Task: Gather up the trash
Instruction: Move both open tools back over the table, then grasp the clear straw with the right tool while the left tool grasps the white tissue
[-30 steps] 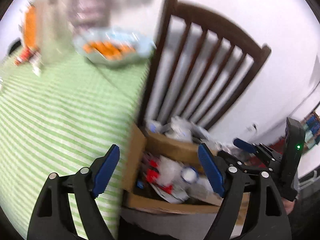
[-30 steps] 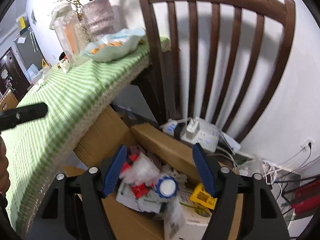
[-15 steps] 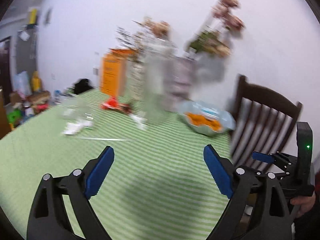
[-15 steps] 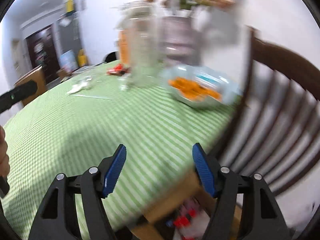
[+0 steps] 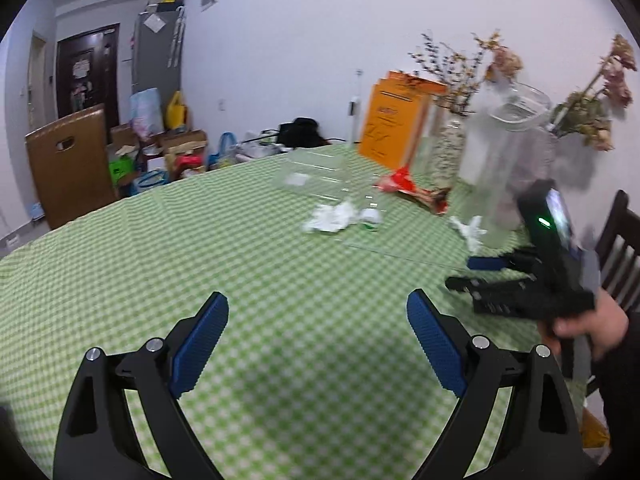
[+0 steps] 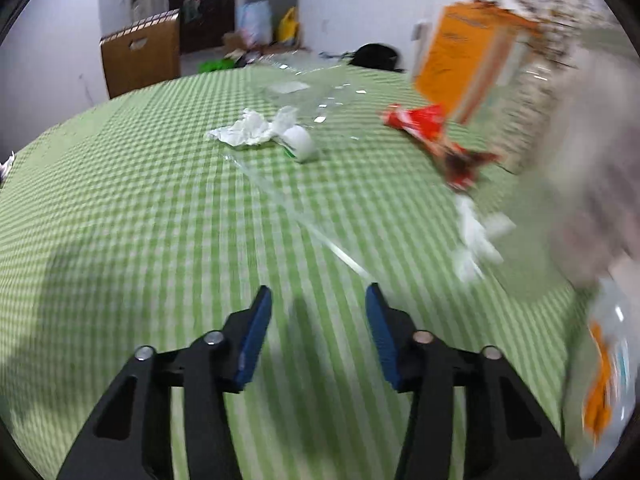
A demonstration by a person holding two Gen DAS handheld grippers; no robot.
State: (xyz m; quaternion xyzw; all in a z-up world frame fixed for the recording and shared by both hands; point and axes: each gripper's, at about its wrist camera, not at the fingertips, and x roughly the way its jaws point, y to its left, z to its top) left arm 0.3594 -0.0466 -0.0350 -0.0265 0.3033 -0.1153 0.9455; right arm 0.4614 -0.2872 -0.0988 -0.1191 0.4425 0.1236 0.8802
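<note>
Trash lies on the green checked tablecloth (image 5: 200, 264): a crumpled white tissue (image 5: 332, 218) (image 6: 246, 130), a small white cup on its side (image 6: 300, 142), a red wrapper (image 5: 404, 186) (image 6: 428, 124), and white scraps (image 6: 474, 236) (image 5: 470, 230) by a clear jar. My left gripper (image 5: 318, 338) hovers wide open over bare cloth, well short of the tissue. My right gripper (image 6: 318, 328) hangs above the cloth near a clear plastic strip (image 6: 320, 236), its jaws closing with nothing between them. In the left wrist view the right gripper (image 5: 476, 272) is held by a hand at the right.
An orange box (image 5: 394, 124), a clear jar (image 5: 502, 160) and vases of dried flowers (image 5: 452, 132) stand along the table's far right. A bag of orange snacks (image 6: 608, 376) lies at the right edge. A dark chair back (image 5: 620, 248) stands beyond. Boxes and bags clutter the far floor.
Both grippers swung from the cardboard trash box beside the chair up over the table, now facing the scattered trash. The right gripper's jaws have narrowed; the left's stay wide.
</note>
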